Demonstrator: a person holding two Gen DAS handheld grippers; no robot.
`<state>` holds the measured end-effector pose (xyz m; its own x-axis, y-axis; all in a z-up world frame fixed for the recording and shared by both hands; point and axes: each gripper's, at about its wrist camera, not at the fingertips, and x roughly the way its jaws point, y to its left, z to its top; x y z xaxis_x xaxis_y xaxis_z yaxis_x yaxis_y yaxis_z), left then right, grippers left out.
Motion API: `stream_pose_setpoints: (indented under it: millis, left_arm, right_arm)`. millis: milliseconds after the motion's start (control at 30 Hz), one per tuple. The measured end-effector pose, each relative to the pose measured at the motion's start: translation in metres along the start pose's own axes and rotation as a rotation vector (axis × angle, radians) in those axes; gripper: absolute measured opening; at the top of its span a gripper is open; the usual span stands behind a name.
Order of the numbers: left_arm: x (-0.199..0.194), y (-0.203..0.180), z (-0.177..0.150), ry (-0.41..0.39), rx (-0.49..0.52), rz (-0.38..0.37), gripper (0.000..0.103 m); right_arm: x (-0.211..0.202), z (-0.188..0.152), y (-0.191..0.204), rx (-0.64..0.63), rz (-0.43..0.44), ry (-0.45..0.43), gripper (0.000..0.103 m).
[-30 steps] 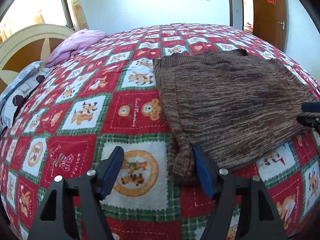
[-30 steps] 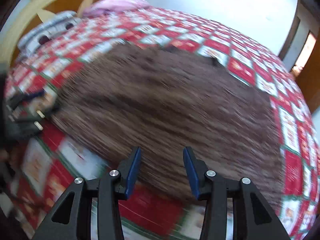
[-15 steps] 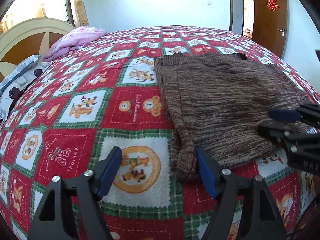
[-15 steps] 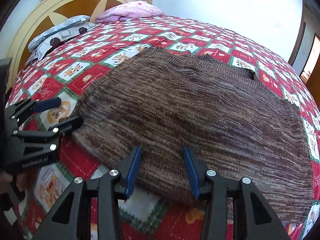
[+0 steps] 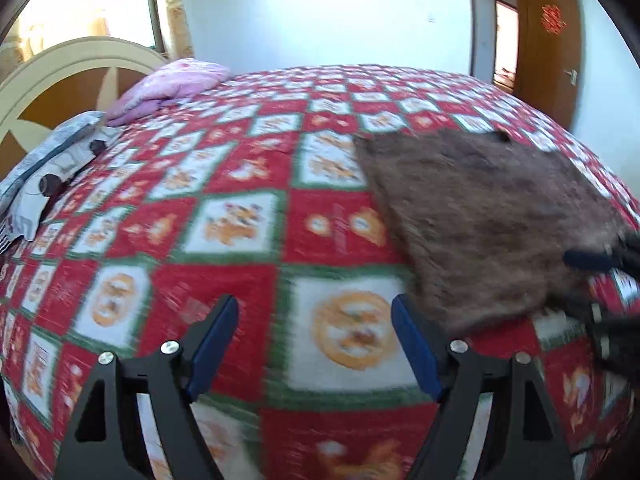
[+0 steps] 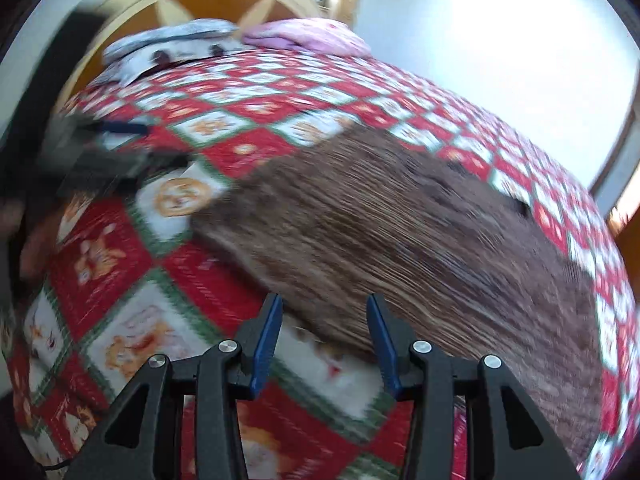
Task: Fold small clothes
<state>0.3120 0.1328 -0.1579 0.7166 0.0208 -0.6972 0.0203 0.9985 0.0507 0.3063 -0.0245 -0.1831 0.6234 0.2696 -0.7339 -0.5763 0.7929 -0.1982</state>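
My left gripper [image 5: 314, 312] hangs released over the quilt [image 5: 224, 240], just beside the brown knit garment [image 5: 480, 216]. My right gripper [image 6: 324, 312] gapes too, at the garment's near hem. The garment lies flat, well apart from the pink pillow [image 5: 172, 84].

**Bed and what lies on it**

The bed [image 5: 248, 216] wears a red, green and white patchwork quilt. A brown knit garment [image 5: 480, 216] lies flat on it. By the headboard [image 5: 60, 76] rest a pink pillow [image 5: 176, 80] and a grey patterned pillow [image 5: 52, 160].
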Motion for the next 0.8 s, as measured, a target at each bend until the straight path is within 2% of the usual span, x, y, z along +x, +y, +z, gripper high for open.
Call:
stream_pose_setpoints:
  millis: [100,267,367,600,800]
  left_arm:
    - [0.007,0.020,0.016,-0.014,-0.060,-0.024,0.081]
    - [0.029,0.025,0.041,-0.003,-0.108,-0.131,0.082]
    - [0.043,0.011,0.054,0.014,-0.096,-0.221,0.082]
    - [0.086,-0.013,0.083,0.068,-0.092,-0.352,0.081]
    - [0.125,-0.024,0.100,0.132,-0.096,-0.398,0.080]
  right_arm:
    - [0.006,0.005,0.024,-0.100,-0.036,-0.021,0.045]
    - [0.024,0.016,0.044,-0.161,-0.065,-0.029,0.045]
    - [0.032,0.023,0.050,-0.161,-0.097,-0.042,0.045]
    - [0.045,0.033,0.050,-0.137,-0.127,-0.047,0.045]
    - [0.051,0.037,0.046,-0.127,-0.125,-0.042,0.044]
